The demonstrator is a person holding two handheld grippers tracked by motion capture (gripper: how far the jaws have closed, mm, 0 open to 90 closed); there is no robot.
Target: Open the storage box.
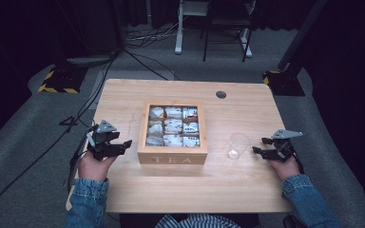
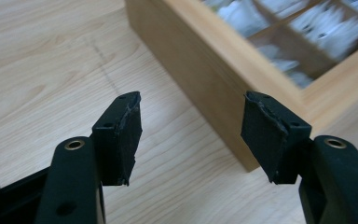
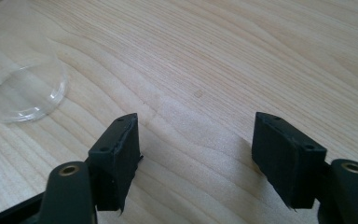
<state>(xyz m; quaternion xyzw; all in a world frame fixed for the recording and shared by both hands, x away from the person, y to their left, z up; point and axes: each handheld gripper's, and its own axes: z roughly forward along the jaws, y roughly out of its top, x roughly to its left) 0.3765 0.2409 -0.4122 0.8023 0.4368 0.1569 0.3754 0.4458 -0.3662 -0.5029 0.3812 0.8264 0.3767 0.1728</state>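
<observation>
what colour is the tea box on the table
Light natural wood, the tea box has pale "TEA" lettering on its front; clearest in the high view.

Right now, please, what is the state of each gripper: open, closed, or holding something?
Left gripper: open, holding nothing, beside the tea box.
Right gripper: open, holding nothing, near the clear glass.

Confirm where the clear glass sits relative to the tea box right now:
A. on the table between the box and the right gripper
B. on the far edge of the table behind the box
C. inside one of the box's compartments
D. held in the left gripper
A: in the high view the clear glass stands on the table, to the right of the tea box and just ahead of the open right gripper.
</observation>
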